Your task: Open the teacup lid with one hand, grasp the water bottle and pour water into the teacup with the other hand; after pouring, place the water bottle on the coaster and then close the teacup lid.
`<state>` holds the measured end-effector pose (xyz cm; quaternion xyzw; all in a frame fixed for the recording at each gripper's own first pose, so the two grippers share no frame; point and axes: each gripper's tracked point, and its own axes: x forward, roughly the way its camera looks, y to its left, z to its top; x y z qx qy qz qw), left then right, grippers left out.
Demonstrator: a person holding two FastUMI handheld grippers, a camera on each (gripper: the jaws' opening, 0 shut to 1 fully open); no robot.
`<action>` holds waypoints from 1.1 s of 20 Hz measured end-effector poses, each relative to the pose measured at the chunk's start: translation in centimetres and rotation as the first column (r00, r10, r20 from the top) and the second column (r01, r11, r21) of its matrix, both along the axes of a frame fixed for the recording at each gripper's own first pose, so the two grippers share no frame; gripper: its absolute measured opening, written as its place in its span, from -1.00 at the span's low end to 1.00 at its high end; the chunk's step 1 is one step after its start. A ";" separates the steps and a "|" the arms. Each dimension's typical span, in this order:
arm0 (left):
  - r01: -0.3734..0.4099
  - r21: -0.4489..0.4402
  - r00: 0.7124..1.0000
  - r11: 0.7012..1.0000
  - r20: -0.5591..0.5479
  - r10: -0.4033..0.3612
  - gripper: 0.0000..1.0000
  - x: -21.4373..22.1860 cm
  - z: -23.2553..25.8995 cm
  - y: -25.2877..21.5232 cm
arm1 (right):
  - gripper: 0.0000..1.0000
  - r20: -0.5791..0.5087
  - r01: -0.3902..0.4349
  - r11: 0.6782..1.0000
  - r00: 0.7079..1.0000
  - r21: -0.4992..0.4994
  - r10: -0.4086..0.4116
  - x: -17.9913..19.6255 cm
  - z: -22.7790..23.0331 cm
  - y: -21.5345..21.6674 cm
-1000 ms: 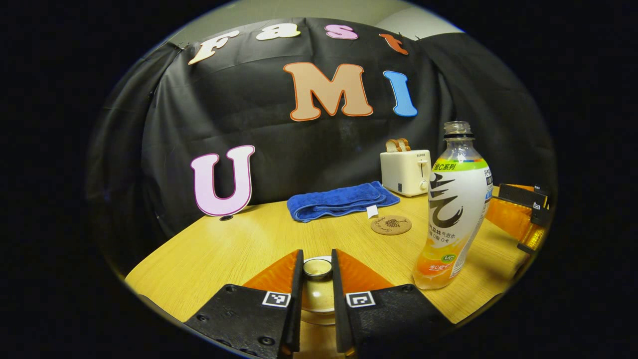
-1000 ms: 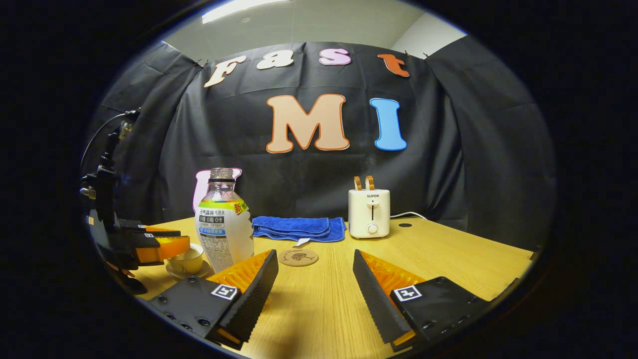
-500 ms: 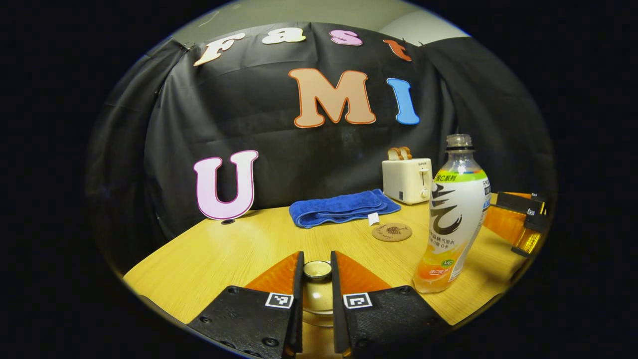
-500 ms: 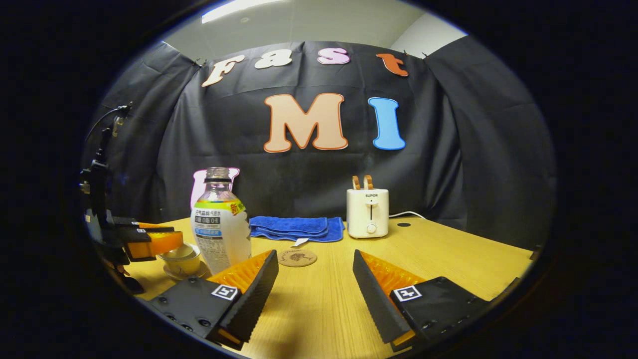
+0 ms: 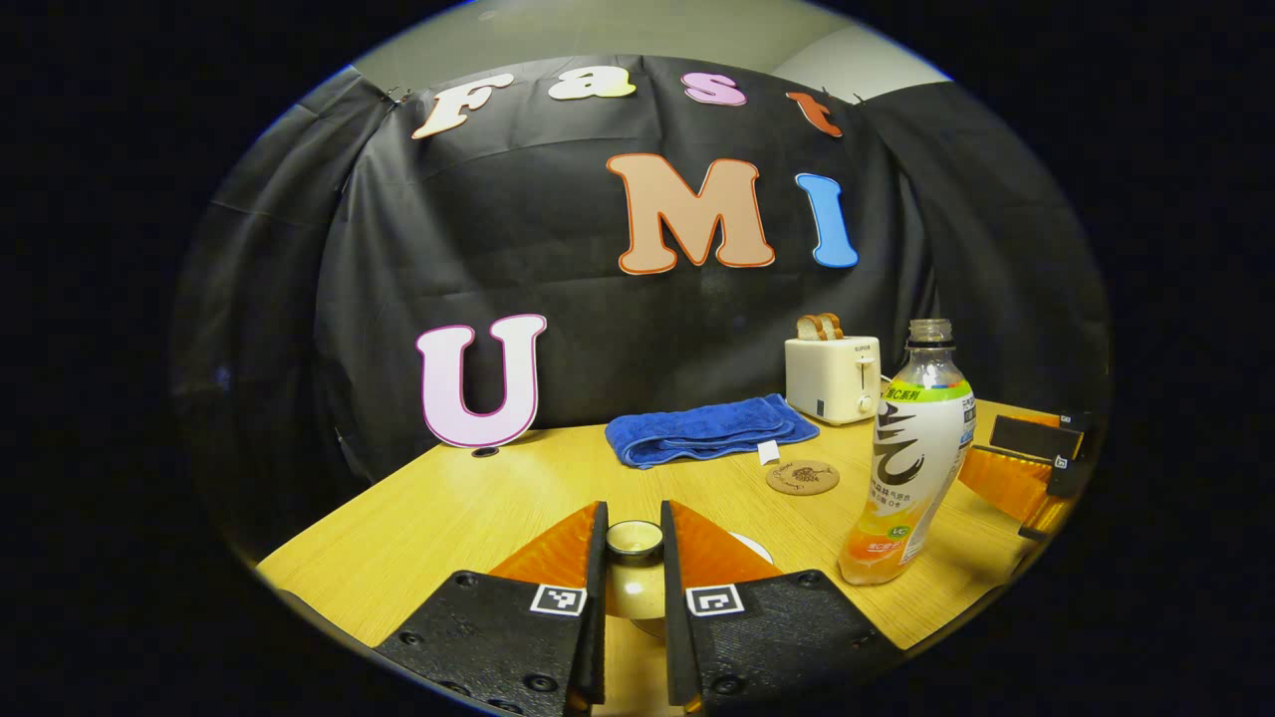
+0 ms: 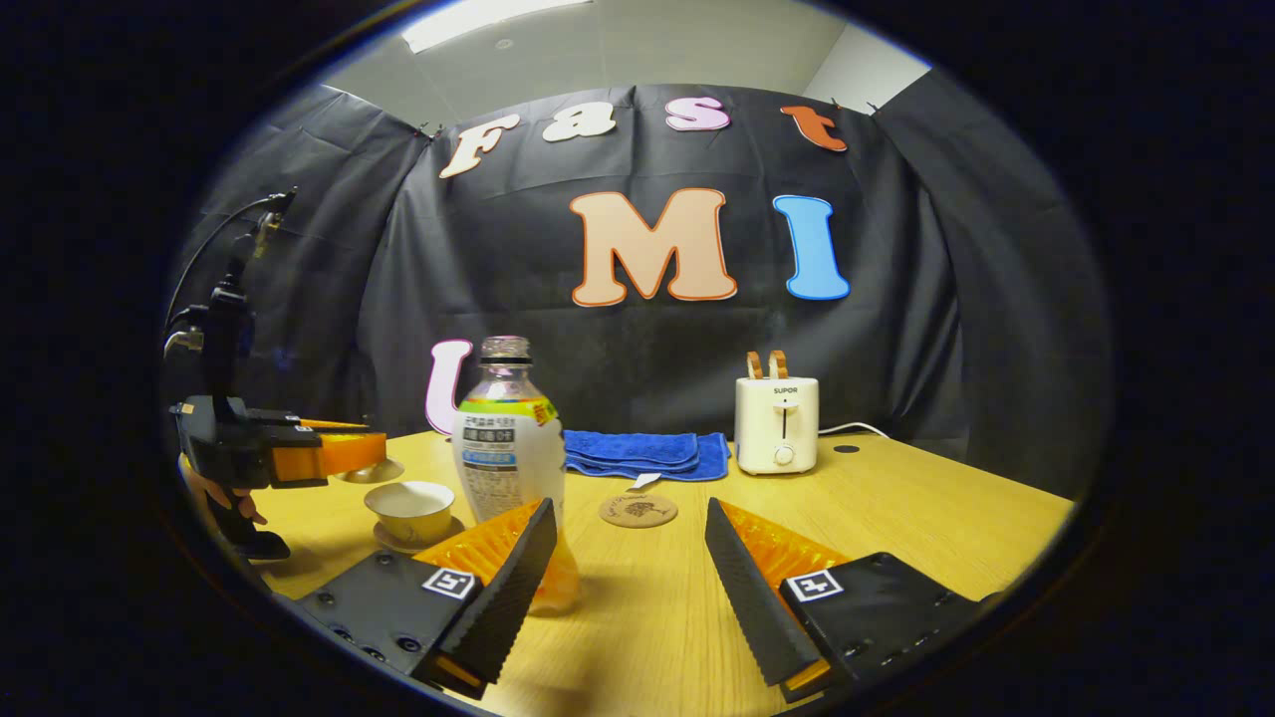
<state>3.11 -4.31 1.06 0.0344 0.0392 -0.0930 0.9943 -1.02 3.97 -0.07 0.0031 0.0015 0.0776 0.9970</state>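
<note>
The left gripper (image 5: 634, 558) pinches the knob of the lid (image 5: 635, 583), both fingers pressed against it; in the right gripper view the same gripper (image 6: 344, 453) hangs above the table (image 6: 896, 518) with the lid (image 6: 371, 470) held level in the air, up and to the left of the cup (image 6: 410, 507) and clear of it. The cup stands uncovered on its saucer (image 6: 413, 539), near the table's left side.

The right gripper (image 6: 630, 558) hovers low over the table with its fingers spread wide and nothing between them; its left finger (image 6: 503, 578) lies in front of the foot of the bottle (image 6: 508, 468) (touching or not, I cannot tell). In the left gripper view it shows at the far right edge (image 5: 1026, 468), just beyond the bottle (image 5: 911, 458).

The bottle stands upright and uncapped, just right of the cup; the round coaster (image 6: 637, 510) lies bare on the table a little behind and right of the bottle. Behind it a folded blue towel (image 6: 642, 453) lies along the back; a white toaster (image 6: 777, 425) with two slices standing up in it sits just right of the towel.
</note>
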 end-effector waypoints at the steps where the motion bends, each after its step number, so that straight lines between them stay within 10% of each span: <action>1: -0.004 -0.006 1.000 1.000 -0.002 0.004 -0.57 -0.1 0.1 0.2 | 0.92 -0.001 -0.016 1.000 1.000 0.001 0.016 -0.3 0.0 0.5; 22: -0.065 -0.102 0.998 0.993 0.017 0.067 -0.57 -2.0 1.2 5.4 | 0.86 -0.034 -0.085 0.996 0.996 -0.016 0.084 0.5 -0.8 6.8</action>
